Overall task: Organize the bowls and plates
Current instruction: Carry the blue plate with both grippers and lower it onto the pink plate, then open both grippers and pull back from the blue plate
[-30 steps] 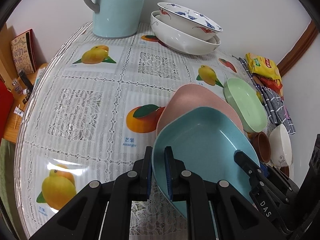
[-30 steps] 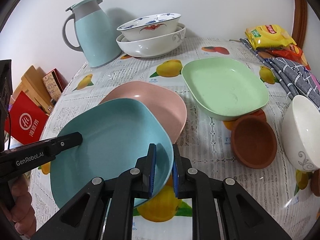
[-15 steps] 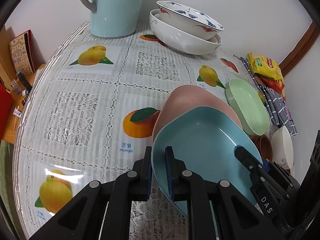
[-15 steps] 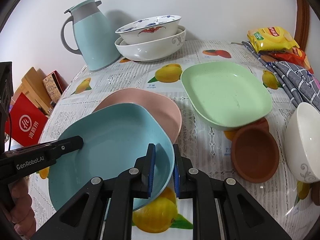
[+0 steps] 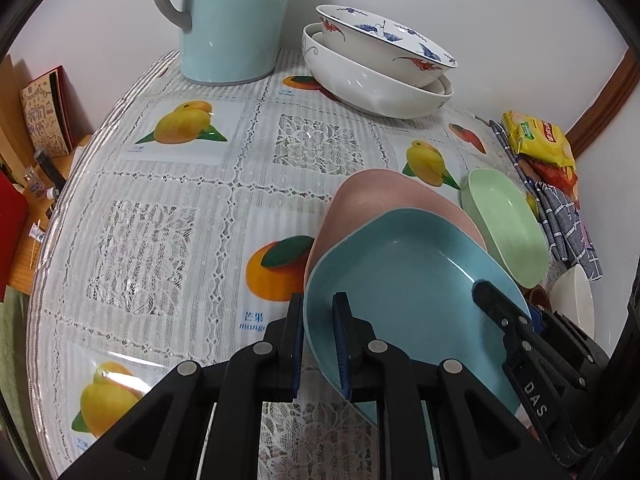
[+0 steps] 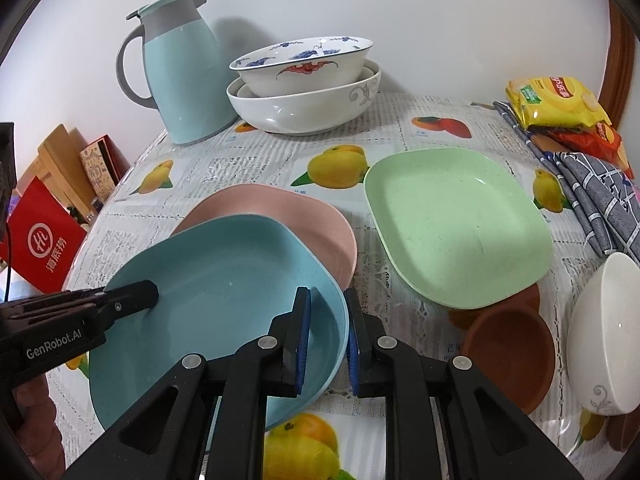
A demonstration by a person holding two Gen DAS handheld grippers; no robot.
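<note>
Table (image 6: pixel 400 128) with the fruit-print cover holds everything; blue plate (image 6: pixel 224 300) sits partly over the pink plate (image 6: pixel 280 212), green plate (image 6: pixel 456 224) just beside; left gripper (image 5: pixel 318 340) and right gripper (image 6: pixel 328 340) each pinch the blue plate's rim, jaws nearly closed on opposite edges.

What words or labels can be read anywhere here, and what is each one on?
"GenRobot.AI": white print on the left tongs.
"DAS": white letters on the right tongs.
"mango", partly cut off, with blue Chinese characters above: on the tablecloth.
Red bag: white Chinese characters and a round logo, not legible to me.
Yellow snack packet: print too small to read.
</note>
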